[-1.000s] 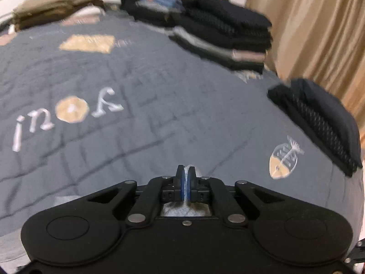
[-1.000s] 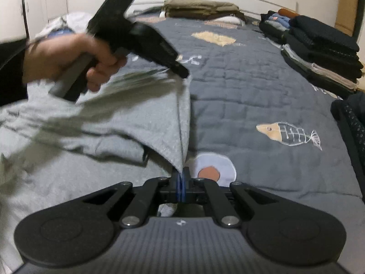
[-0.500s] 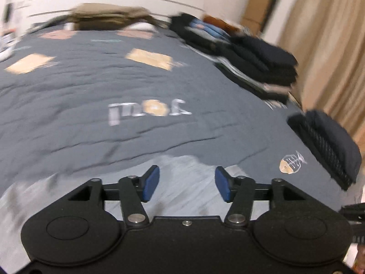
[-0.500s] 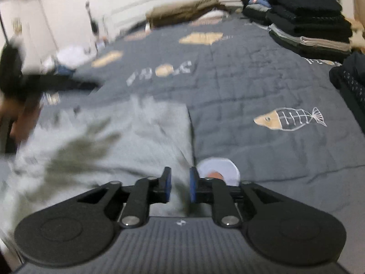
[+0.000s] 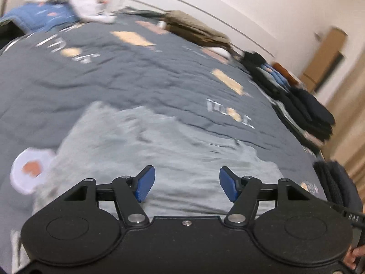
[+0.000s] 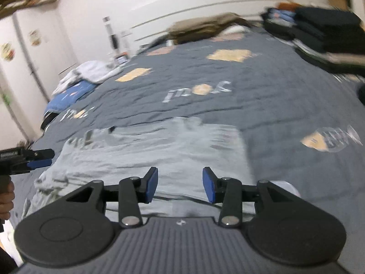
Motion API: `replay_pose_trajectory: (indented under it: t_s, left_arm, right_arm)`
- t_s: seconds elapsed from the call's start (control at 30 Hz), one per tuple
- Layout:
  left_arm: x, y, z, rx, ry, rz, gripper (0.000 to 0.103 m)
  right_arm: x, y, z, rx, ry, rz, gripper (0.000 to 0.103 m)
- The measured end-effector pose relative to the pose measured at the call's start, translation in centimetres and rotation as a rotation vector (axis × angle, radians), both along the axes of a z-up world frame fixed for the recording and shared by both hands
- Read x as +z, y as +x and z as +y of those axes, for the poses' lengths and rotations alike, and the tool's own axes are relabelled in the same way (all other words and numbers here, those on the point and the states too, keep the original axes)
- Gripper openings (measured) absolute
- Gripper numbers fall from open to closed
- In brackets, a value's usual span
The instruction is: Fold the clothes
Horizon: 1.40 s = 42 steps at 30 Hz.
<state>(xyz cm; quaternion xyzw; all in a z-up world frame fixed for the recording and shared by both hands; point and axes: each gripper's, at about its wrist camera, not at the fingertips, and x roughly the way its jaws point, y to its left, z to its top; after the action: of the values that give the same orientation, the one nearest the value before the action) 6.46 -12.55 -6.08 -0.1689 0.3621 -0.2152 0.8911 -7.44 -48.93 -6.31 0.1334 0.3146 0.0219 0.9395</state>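
A light grey garment (image 5: 159, 150) (image 6: 155, 153) lies spread flat on the dark grey quilt (image 5: 114, 77) (image 6: 262, 105), folded over on itself. My left gripper (image 5: 187, 183) hovers above its near edge, jaws still opening, nothing between the blue pads (image 5: 144, 183). My right gripper (image 6: 180, 185) also hangs over the garment's near edge, jaws opening, with only cloth lying below them, not pinched. In the right wrist view the left gripper (image 6: 40, 158) shows at the far left, held by a hand (image 6: 6, 199).
Stacks of folded dark clothes (image 5: 305, 111) (image 6: 319, 32) line the bed's right side. A folded tan pile (image 5: 196, 29) (image 6: 205, 27) sits at the headboard. White and blue loose clothes (image 6: 79, 77) (image 5: 52, 13) lie at the far left. A dark folded item (image 5: 337, 187) sits near right.
Both grippers were shut on the garment's edge and have let it go and opened. The left gripper swung across from holding the cloth up; the garment now lies flat.
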Motion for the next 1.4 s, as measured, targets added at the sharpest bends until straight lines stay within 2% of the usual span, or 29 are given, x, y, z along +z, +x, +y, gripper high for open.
replay_pose_trajectory:
  t_s: [0.1,0.27,0.3,0.43,0.5,0.67,0.77,0.97,1.07,1.1,1.13,1.2,1.27,1.4]
  left_arm:
    - [-0.4,0.3,2.5,0.046,-0.054,0.032,0.062]
    - [-3.4,0.5,5.9,0.156,-0.266,0.140,0.062]
    - [-3.8,0.7,6.1,0.165,-0.286,0.155,0.062]
    - [-3.9,1.1,5.0,0.109,-0.267,0.146,0.061]
    - [-4.4,1.1,4.5,0.091,-0.274,0.167,0.061]
    - [-6.0,1.0,4.3,0.119,-0.267,0.220,0.061]
    - [-6.3,1.1,4.3,0.127,-0.274,0.218,0.061]
    - [-7.2,2.3,4.1,0.173,-0.299,0.225,0.060]
    - [-7.6,2.7,3.7,0.185,-0.277,0.232,0.045]
    - [-7.7,2.6,3.8,0.195,-0.278,0.231,0.036]
    - [-7.6,2.6,3.8,0.199,-0.280,0.226,0.021]
    - [-7.3,2.6,4.1,0.201,-0.290,0.219,0.010]
    - [-6.5,2.4,4.4,0.204,-0.303,0.210,0.008]
    - [-3.3,1.3,5.2,0.183,-0.242,0.102,0.008]
  right_arm:
    - [-0.4,1.8,2.5,0.062,-0.003,0.021,0.043]
    - [-0.7,3.7,5.6,0.105,-0.026,0.036,0.043]
    - [-0.7,4.0,6.0,0.103,-0.024,0.041,0.043]
    - [-0.7,4.7,7.0,0.095,-0.004,0.031,0.043]
    - [-0.8,5.0,7.5,0.106,0.007,0.024,0.043]
    - [-1.2,5.7,8.4,0.134,0.059,0.026,0.043]
    - [-1.3,6.0,8.8,0.146,0.087,0.027,0.043]
    - [-2.1,6.6,10.1,0.162,0.076,0.058,0.043]
    - [-2.5,6.6,10.6,0.175,0.049,0.066,0.043]
    - [-2.5,6.6,10.7,0.177,0.037,0.064,0.043]
    - [-2.6,6.6,10.8,0.178,0.027,0.064,0.043]
    - [-2.8,6.8,10.9,0.177,0.011,0.072,0.044]
    - [-3.1,7.0,10.8,0.174,0.002,0.079,0.044]
    - [-3.3,7.1,11.0,0.191,-0.025,0.082,0.044]
